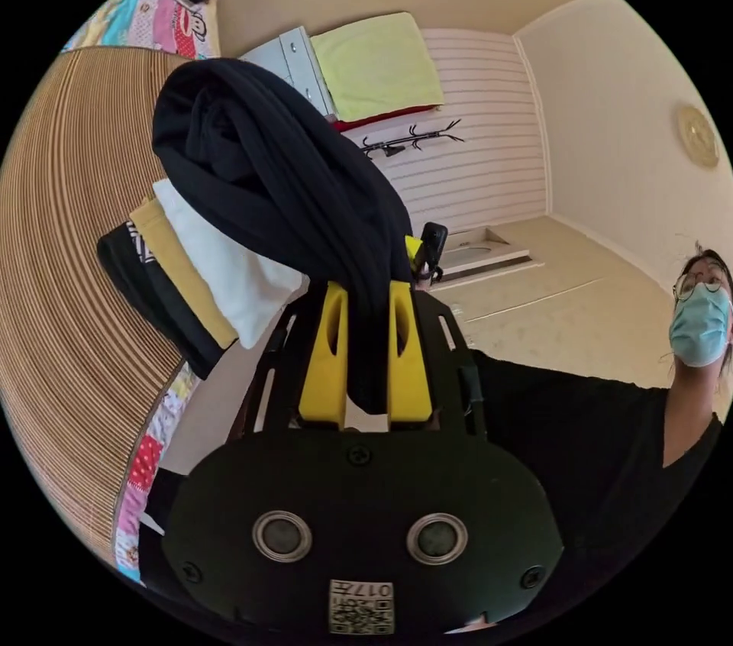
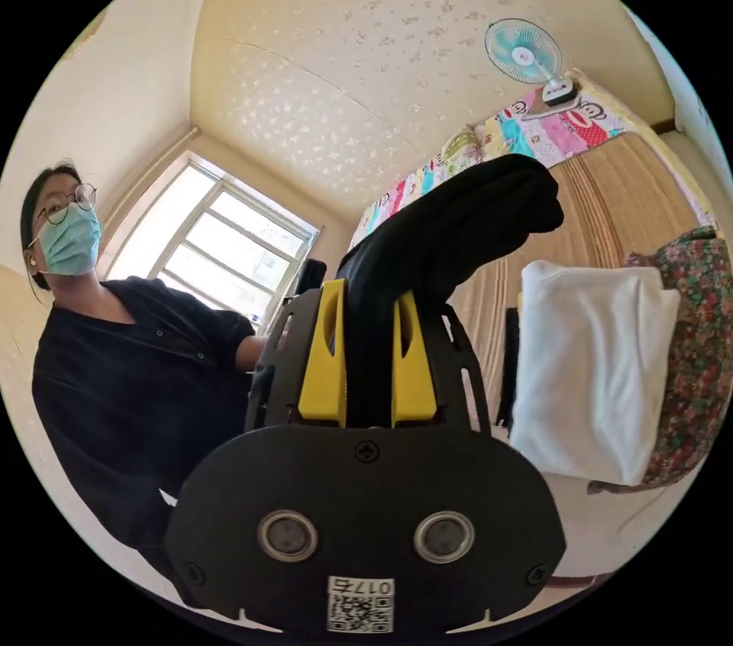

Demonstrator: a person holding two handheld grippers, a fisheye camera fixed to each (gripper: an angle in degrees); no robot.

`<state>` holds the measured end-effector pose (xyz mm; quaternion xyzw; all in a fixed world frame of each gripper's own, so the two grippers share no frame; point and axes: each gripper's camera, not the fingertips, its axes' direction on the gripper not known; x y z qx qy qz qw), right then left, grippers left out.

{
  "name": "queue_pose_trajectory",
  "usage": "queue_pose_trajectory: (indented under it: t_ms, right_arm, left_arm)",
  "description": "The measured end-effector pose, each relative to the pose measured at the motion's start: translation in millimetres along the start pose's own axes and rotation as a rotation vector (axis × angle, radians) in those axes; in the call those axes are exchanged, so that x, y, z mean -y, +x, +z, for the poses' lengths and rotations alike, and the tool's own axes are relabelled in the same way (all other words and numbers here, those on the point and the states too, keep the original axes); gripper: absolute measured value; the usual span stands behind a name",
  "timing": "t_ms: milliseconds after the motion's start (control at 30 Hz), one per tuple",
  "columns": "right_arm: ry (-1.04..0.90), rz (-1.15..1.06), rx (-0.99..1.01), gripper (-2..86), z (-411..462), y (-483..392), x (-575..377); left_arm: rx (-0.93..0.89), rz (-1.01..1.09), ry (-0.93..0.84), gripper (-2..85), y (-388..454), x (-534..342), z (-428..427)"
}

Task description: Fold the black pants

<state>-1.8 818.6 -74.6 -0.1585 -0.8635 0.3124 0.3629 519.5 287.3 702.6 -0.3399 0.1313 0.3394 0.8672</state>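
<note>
The black pants [image 1: 267,165] hang bunched in a thick roll, lifted off the bed. In the left gripper view my left gripper [image 1: 366,295] is shut on them, black cloth pinched between its two yellow jaws. The right gripper view has the same black pants [image 2: 450,234] rising from my right gripper [image 2: 368,310], which is also shut on the cloth. Beyond the left gripper's jaws a small part of the other gripper [image 1: 431,245] peeks out.
A stack of folded clothes [image 1: 191,279], black, mustard and white, lies on the woven bed mat [image 1: 69,256]. The white folded garment [image 2: 588,363] lies next to a floral one [image 2: 699,356]. A fan [image 2: 527,54] stands at the bed's far end. A masked person [image 2: 122,371] in black holds the grippers.
</note>
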Motion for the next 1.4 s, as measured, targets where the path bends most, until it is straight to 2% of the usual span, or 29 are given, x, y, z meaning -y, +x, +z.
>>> queue_pose_trajectory:
  t_ms: [67,133,233,400,467,567,633,733,833,867,967,1033,1100,1233,1400]
  right_arm:
    - [-0.084,0.061,-0.106,9.8,-3.1,37.4,6.2]
    - [-0.196,0.311,-0.344,10.7,19.3,114.1,-4.5]
    - [-0.337,0.567,-0.613,11.3,78.9,180.5,-35.1]
    - [-0.091,0.505,-0.563,12.1,106.7,148.6,-43.1]
    - [-0.007,0.510,-0.552,12.0,117.3,135.4,-50.4]
    - [0.076,0.547,-0.617,11.5,140.6,105.7,-51.9]
    - [0.164,0.557,-0.740,9.9,161.8,64.9,-49.4]
    - [0.354,0.623,-0.875,6.1,190.5,10.3,-56.9]
    - [0.586,0.668,-0.848,3.6,239.8,-14.1,-84.0]
    - [0.612,0.659,-0.837,3.3,252.5,-13.8,-88.5]
    - [0.571,0.646,-0.758,2.2,317.4,13.9,-95.9]
    - [0.574,0.710,-0.777,1.8,334.0,14.5,-87.5]
    - [0.486,0.748,-0.821,1.6,340.6,6.3,-61.6]
    - [0.400,0.753,-1.046,1.1,372.1,-59.2,0.7]
    - [0.538,0.696,-1.105,0.5,470.1,-150.6,34.2]
  left_arm:
    - [0.171,-0.122,-0.126,8.6,-26.8,6.4,43.9]
    - [0.336,-0.172,-0.148,7.2,-43.2,-8.1,56.8]
    - [0.558,-0.269,-0.267,7.1,-74.7,-48.4,56.1]
    - [0.736,-0.588,-0.235,7.2,-129.8,-152.7,-36.2]
    - [0.943,-0.797,-0.302,7.0,-146.4,-219.1,-97.1]
    - [1.092,-1.110,-0.410,6.7,-138.3,-302.8,-167.0]
    - [1.120,-1.214,-0.367,6.6,-116.6,-335.0,-197.8]
    - [1.073,-1.189,-0.191,6.4,-77.1,-358.0,-223.7]
    - [1.041,-1.177,-0.025,6.5,-53.7,-371.7,-230.0]
    - [1.009,-1.188,0.005,6.5,-53.4,-376.6,-228.5]
    - [0.936,-1.192,0.031,6.6,-61.3,-383.2,-226.9]
    - [0.923,-1.170,0.070,6.6,-61.0,-386.7,-235.3]
    - [0.912,-1.130,0.125,6.6,-58.4,-394.5,-250.7]
    - [0.914,-1.134,0.201,6.6,-59.0,-443.3,-302.7]
    - [0.861,-1.179,0.401,6.8,-61.2,-534.6,-376.4]
